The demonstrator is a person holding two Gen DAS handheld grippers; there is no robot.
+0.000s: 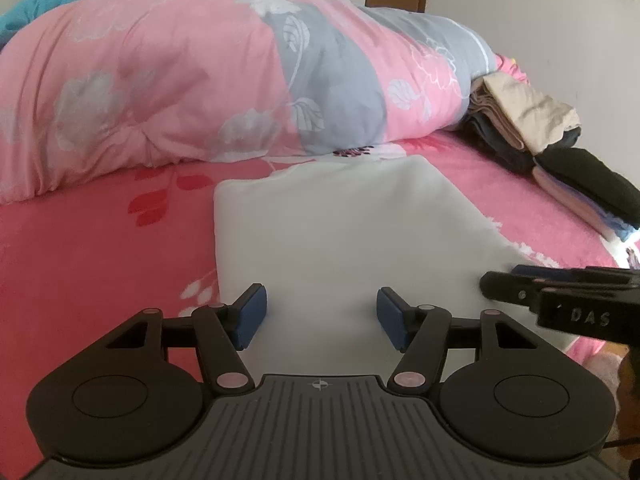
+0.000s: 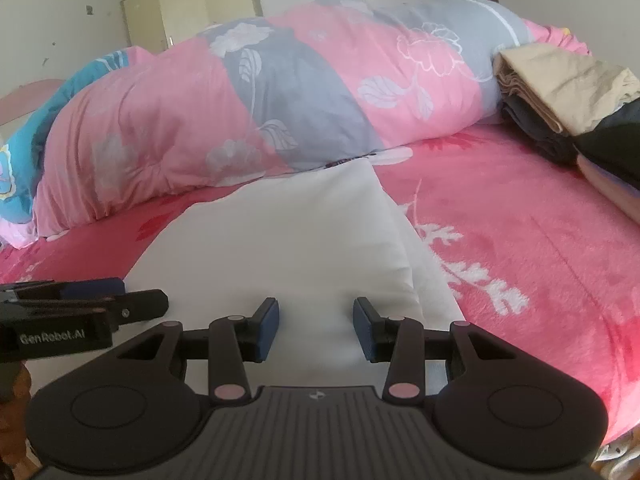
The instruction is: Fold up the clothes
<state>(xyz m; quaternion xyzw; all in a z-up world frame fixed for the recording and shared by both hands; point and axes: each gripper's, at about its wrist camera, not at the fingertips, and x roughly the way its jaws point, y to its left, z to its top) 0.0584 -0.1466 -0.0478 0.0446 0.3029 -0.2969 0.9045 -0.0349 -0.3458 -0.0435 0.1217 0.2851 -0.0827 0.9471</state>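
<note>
A pale-walled bedroom holds a bed (image 1: 80, 264) spread with a pink sheet printed with red and white leaves; a cream wardrobe (image 2: 192, 8) stands against the back wall. Along the far edge of the bed lies a bulky rolled duvet (image 1: 168, 80) in pink and grey with white flowers, a turquoise patch at its left end. At the far right corner of the bed sits a stack of folded clothes (image 1: 532, 128), beige and tan on top with dark grey and black pieces below, and a black garment over pale pink and blue ones nearer the right edge.

A white garment (image 1: 332, 232), folded into a long panel, lies flat on the sheet near the front edge of the bed, running back toward the duvet and stopping just short of it. In the right wrist view a second white layer shows beneath its right side.

The left gripper (image 1: 320, 316) hangs over the near end of the white garment, blue pads apart with cloth showing between them; whether they press the fabric cannot be told. The right gripper (image 2: 316, 330) sits just beside it over the same near end, pads held partly apart, white cloth in the gap; a grip there cannot be confirmed either.
</note>
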